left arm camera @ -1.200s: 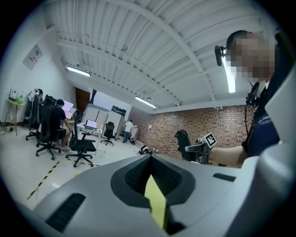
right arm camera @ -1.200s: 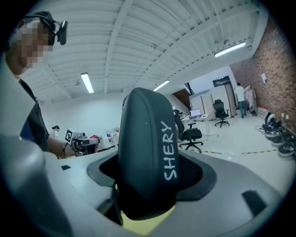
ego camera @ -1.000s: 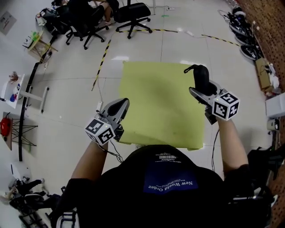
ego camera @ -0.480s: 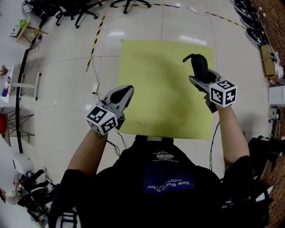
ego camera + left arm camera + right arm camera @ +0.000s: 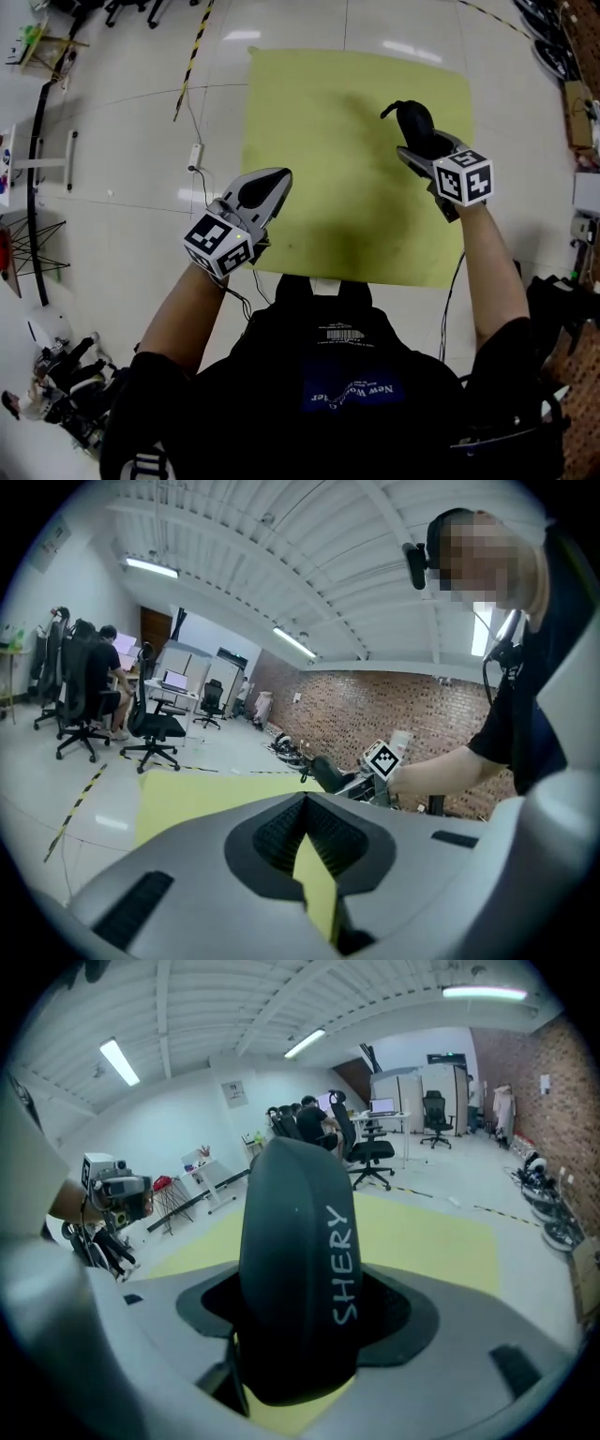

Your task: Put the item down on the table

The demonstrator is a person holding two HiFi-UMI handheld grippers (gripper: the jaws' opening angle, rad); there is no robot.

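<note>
A black rounded item (image 5: 417, 125) printed "SHERY" (image 5: 300, 1251) stands upright between the jaws of my right gripper (image 5: 419, 142), which is shut on it above the right part of the yellow-green table (image 5: 328, 103). In the right gripper view the item fills the gap between the jaws of that gripper (image 5: 298, 1340). My left gripper (image 5: 267, 181) hovers over the table's near left edge, its jaws shut with nothing between them (image 5: 305, 841). The left gripper view also shows the item (image 5: 328, 772) across the table.
Yellow-black tape (image 5: 192, 47) and a white power strip with its cable (image 5: 195, 155) lie on the floor left of the table. Office chairs (image 5: 155, 728) stand farther back. Gear lines the brick wall (image 5: 581, 103) at the right.
The head view has tilted down, so the table sits lower and fills more of the frame. Both grippers have edged forward over it. The right gripper's hold on the black item is unchanged.
</note>
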